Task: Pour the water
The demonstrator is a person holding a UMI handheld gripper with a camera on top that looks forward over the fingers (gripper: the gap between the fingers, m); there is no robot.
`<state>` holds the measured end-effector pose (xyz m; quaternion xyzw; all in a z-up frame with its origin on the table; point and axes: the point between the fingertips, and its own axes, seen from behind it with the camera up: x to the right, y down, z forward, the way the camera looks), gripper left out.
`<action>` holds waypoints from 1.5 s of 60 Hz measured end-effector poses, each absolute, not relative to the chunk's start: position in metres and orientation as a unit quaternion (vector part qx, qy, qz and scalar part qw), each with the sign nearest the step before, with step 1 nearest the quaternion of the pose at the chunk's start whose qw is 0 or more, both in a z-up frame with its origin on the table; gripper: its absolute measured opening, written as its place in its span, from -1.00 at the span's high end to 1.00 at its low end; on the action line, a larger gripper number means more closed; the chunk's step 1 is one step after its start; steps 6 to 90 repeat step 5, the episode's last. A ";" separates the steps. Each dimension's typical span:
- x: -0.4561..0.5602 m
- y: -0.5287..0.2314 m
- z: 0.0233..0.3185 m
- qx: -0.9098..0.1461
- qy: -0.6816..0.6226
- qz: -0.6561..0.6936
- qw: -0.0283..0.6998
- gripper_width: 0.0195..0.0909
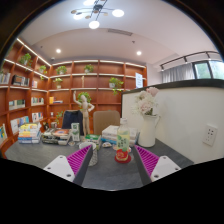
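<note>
My gripper (113, 165) is open, its magenta pads (80, 160) spread wide over a grey table (108, 178) with nothing between them. Just ahead of the fingers, nearer the right one, a small red cup (122, 155) stands on the table. Directly behind it is a pale greenish translucent cup or bottle (124, 140); I cannot tell whether the two touch. Neither finger touches either one.
A white vase with flowers (148, 122) stands at the right by a white partition with a wall socket (210, 133). A white box (110, 131) sits behind the cups. Stacked books (30, 133) lie at the left, with wooden shelves (90, 90) beyond.
</note>
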<state>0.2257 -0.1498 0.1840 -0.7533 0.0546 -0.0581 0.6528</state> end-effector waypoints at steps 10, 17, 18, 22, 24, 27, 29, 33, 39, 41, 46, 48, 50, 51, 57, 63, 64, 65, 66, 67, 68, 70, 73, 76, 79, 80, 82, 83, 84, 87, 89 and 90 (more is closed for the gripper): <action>0.221 -0.148 0.187 -0.750 0.046 -0.058 0.658 -0.76; 0.221 -0.148 0.187 -0.750 0.046 -0.058 0.658 -0.76; 0.221 -0.148 0.187 -0.750 0.046 -0.058 0.658 -0.76; 0.221 -0.148 0.187 -0.750 0.046 -0.058 0.658 -0.76; 0.221 -0.148 0.187 -0.750 0.046 -0.058 0.658 -0.76; 0.221 -0.148 0.187 -0.750 0.046 -0.058 0.658 -0.76; 0.221 -0.148 0.187 -0.750 0.046 -0.058 0.658 -0.76; 0.221 -0.148 0.187 -0.750 0.046 -0.058 0.658 -0.76; 0.221 -0.148 0.187 -0.750 0.046 -0.058 0.658 -0.76; 0.221 -0.148 0.187 -0.750 0.046 -0.058 0.658 -0.76; 0.221 -0.148 0.187 -0.750 0.046 -0.058 0.658 -0.76; 0.221 -0.148 0.187 -0.750 0.046 -0.058 0.658 -0.76; 0.221 -0.148 0.187 -0.750 0.046 -0.058 0.658 -0.76; 0.221 -0.148 0.187 -0.750 0.046 -0.058 0.658 -0.76; 0.221 -0.148 0.187 -0.750 0.046 -0.058 0.658 -0.76; 0.221 -0.148 0.187 -0.750 0.046 -0.058 0.658 -0.76; 0.221 -0.148 0.187 -0.750 0.046 -0.058 0.658 -0.76; 0.221 -0.148 0.187 -0.750 0.046 -0.058 0.658 -0.76; 0.221 -0.148 0.187 -0.750 0.046 -0.058 0.658 -0.76; 0.221 -0.148 0.187 -0.750 0.046 -0.058 0.658 -0.76; 0.221 -0.148 0.187 -0.750 0.046 -0.058 0.658 -0.76; 0.221 -0.148 0.187 -0.750 0.046 -0.058 0.658 -0.76; 0.221 -0.148 0.187 -0.750 0.046 -0.058 0.658 -0.76; 0.221 -0.148 0.187 -0.750 0.046 -0.058 0.658 -0.76; 0.221 -0.148 0.187 -0.750 0.046 -0.058 0.658 -0.76; 0.221 -0.148 0.187 -0.750 0.046 -0.058 0.658 -0.76; 0.221 -0.148 0.187 -0.750 0.046 -0.058 0.658 -0.76; 0.221 -0.148 0.187 -0.750 0.046 -0.058 0.658 -0.76; 0.221 -0.148 0.187 -0.750 0.046 -0.058 0.658 -0.76; 0.221 -0.148 0.187 -0.750 0.046 -0.058 0.658 -0.76; 0.221 -0.148 0.187 -0.750 0.046 -0.058 0.658 -0.76; 0.221 -0.148 0.187 -0.750 0.046 -0.058 0.658 -0.76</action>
